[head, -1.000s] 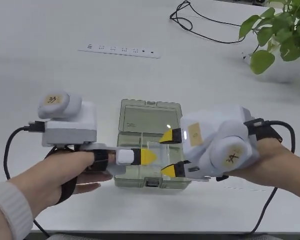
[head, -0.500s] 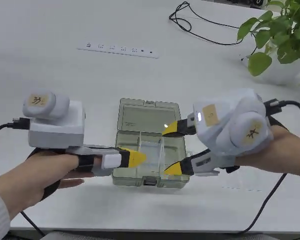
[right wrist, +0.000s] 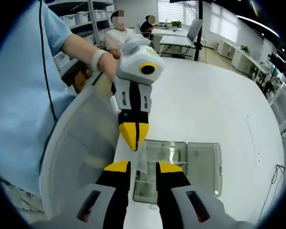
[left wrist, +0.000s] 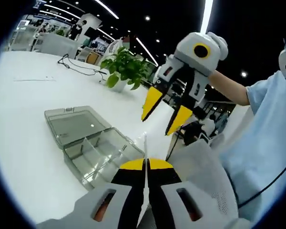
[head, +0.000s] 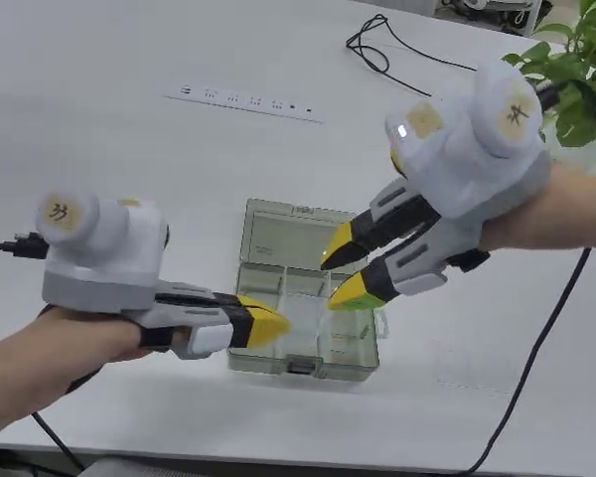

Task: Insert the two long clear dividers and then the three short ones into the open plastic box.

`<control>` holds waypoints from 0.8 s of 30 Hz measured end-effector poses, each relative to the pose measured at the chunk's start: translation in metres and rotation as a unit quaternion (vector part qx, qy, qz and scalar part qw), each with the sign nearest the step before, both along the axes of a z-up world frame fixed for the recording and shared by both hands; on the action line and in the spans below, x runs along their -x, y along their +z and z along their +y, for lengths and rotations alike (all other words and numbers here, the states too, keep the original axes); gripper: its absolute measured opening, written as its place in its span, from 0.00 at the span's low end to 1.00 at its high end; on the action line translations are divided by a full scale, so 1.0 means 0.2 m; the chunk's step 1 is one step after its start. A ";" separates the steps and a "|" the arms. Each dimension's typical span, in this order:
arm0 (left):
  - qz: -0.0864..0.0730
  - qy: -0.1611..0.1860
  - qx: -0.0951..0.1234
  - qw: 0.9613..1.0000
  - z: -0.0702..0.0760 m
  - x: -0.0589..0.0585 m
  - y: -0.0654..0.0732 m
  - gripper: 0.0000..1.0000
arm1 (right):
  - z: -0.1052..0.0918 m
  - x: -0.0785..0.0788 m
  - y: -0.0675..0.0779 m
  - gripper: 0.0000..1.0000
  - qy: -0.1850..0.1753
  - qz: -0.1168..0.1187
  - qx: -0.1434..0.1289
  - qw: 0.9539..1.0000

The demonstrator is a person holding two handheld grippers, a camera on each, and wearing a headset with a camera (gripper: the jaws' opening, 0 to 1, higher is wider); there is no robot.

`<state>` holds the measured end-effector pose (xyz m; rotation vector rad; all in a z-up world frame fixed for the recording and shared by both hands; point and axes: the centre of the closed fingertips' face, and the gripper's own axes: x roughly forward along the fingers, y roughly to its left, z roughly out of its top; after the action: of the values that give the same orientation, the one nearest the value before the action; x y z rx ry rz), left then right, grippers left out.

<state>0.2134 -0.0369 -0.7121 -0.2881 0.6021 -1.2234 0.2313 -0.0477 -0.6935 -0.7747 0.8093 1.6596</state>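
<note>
The open clear plastic box (head: 350, 350) lies near the table's front edge, its lid (head: 296, 235) folded back flat. Clear dividers stand inside its base (left wrist: 93, 149). My left gripper (head: 270, 323) reaches in from the left over the base's front left part. It is shut on a thin clear divider (left wrist: 144, 143), which stands on edge between its yellow tips. My right gripper (head: 346, 271) hovers open above the box's right side, tips pointing down-left, nothing between them. From the right gripper view the left gripper (right wrist: 134, 137) points down at the box (right wrist: 202, 164), and the divider (right wrist: 141, 160) shows just below its tips.
A white power strip (head: 243, 102) lies at the back of the table. A black cable (head: 402, 52) loops at the back right beside a green plant (head: 574, 62). A cable (head: 536, 368) trails from the right hand. A mesh chair back (right wrist: 81, 143) is near the table's front.
My right gripper has risen up and to the right, away from the box, with its jaws closer together but still open. My left gripper has stayed at the box with the divider.
</note>
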 end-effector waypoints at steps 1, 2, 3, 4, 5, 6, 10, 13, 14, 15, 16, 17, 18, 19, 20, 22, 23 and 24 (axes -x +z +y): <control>-0.005 -0.008 -0.003 1.000 0.00 0.02 0.00 0.00 | 0.00 -0.01 -0.01 0.18 -0.001 0.006 0.010 1.000; -0.010 -0.014 -0.003 1.000 0.00 0.03 0.00 0.00 | 0.00 0.02 -0.01 0.16 0.000 0.024 0.016 1.000; -0.012 -0.016 -0.002 1.000 0.00 0.04 0.00 0.00 | 0.02 0.03 -0.01 0.16 -0.001 0.034 0.014 0.999; -0.015 -0.019 -0.002 1.000 0.00 0.04 0.00 0.00 | 0.03 0.05 -0.01 0.16 -0.001 0.045 0.015 0.999; -0.018 -0.021 -0.001 1.000 0.00 0.04 0.01 0.00 | 0.03 0.07 -0.01 0.16 0.001 0.062 0.019 0.998; -0.020 -0.021 0.002 1.000 0.00 0.04 0.01 0.00 | 0.03 0.08 -0.02 0.15 0.003 0.071 0.027 0.997; -0.032 -0.021 0.010 0.999 0.01 0.03 0.01 0.00 | 0.06 0.08 -0.05 0.12 0.008 0.077 0.037 0.996; -0.037 -0.023 0.021 0.999 0.01 0.03 0.02 0.00 | 0.08 0.10 -0.05 0.12 0.001 0.098 0.045 0.994; -0.040 -0.023 0.023 0.999 0.00 0.02 0.02 0.00 | 0.08 0.10 -0.06 0.11 0.001 0.101 0.049 0.994; -0.041 -0.023 0.025 0.999 0.01 0.02 0.02 0.00 | 0.08 0.10 -0.06 0.10 0.001 0.102 0.051 0.993; -0.041 -0.021 0.026 0.999 0.01 0.01 0.02 0.00 | 0.09 0.11 -0.06 0.09 0.002 0.105 0.053 0.993; -0.043 -0.020 0.028 0.998 0.01 0.01 0.03 0.00 | 0.09 0.11 -0.06 0.08 0.002 0.107 0.054 0.993; -0.044 -0.020 0.031 0.998 0.01 0.01 0.03 0.00 | 0.09 0.11 -0.07 0.07 0.003 0.116 0.056 0.992; -0.045 -0.021 0.032 0.998 0.01 0.01 0.03 0.00 | 0.10 0.11 -0.07 0.06 0.003 0.117 0.056 0.991; -0.049 -0.022 0.035 0.998 0.01 0.01 0.04 0.00 | 0.10 0.11 -0.07 0.06 0.005 0.121 0.059 0.991; -0.054 -0.026 0.033 0.998 0.01 0.01 0.04 0.00 | 0.10 0.10 -0.08 0.04 0.009 0.126 0.062 0.990; -0.058 -0.030 0.032 0.997 0.01 0.01 0.04 0.00 | 0.10 0.10 -0.08 0.03 0.010 0.133 0.066 0.989; -0.059 -0.032 0.032 0.997 0.02 0.01 0.04 0.00 | 0.10 0.11 -0.07 0.03 0.010 0.135 0.068 0.988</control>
<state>0.2109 -0.0338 -0.7047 -0.2491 0.4735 -1.3144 0.2100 -0.0281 -0.7082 -0.6598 1.1175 1.7651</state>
